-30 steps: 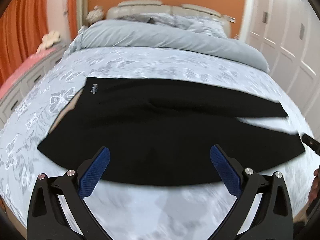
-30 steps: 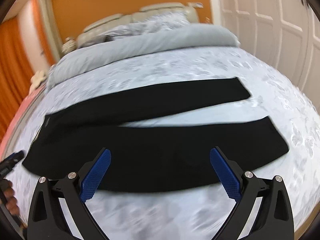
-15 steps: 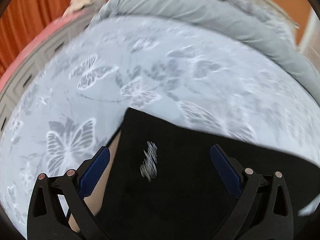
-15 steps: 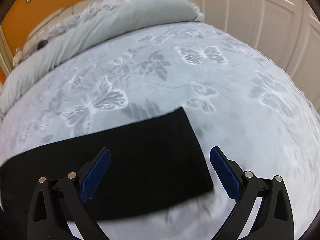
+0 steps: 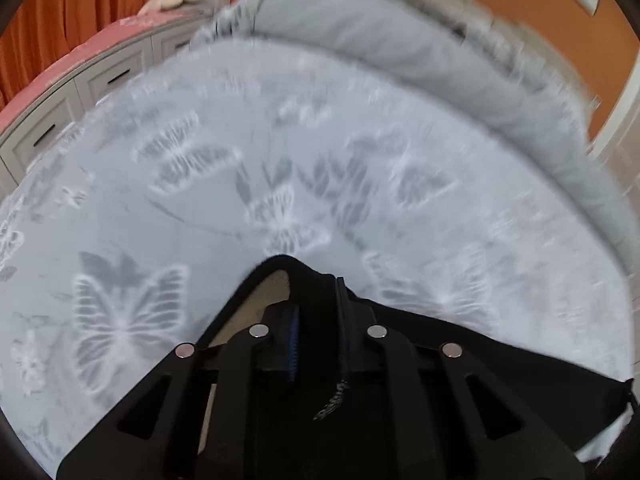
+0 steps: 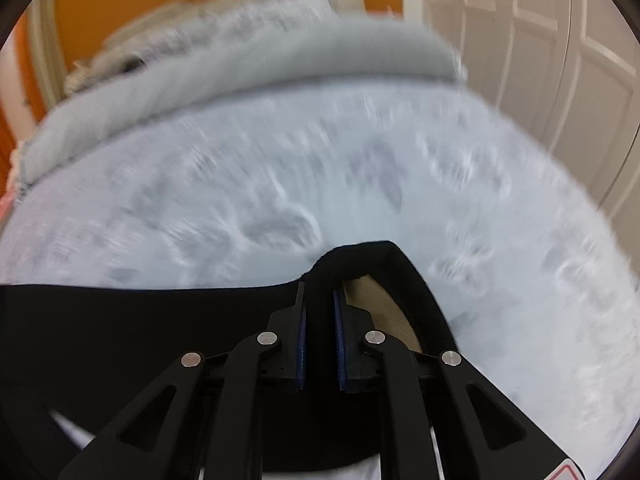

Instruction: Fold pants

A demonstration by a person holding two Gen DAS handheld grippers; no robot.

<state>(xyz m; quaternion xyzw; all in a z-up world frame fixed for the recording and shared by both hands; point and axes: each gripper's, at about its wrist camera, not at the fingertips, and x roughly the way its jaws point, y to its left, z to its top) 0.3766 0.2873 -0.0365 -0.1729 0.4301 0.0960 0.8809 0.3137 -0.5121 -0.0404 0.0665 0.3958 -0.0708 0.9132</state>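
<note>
Left wrist view: the left gripper (image 5: 316, 312) has its two fingers drawn together on a raised corner of the black pants (image 5: 460, 360), the fabric bunched up between the blue pads (image 5: 293, 340) — a tan inner lining shows just left of the pinch. From the grip the pants run off to the right and lie on the bedspread (image 5: 200, 208), pale blue-grey with a butterfly print. Beyond it lies a rolled grey duvet (image 5: 400, 48); at far left stand a white drawer unit (image 5: 80, 92) and orange curtains (image 5: 60, 12).

Right wrist view: the right gripper (image 6: 320, 312) likewise pinches a lifted black edge of the pants (image 6: 140, 340) between its closed fingers — tan lining shows just right of the pinch. The cloth extends leftward across the bedspread (image 6: 400, 168). White panelled doors (image 6: 540, 40) stand at right. Both views are motion-blurred.
</note>
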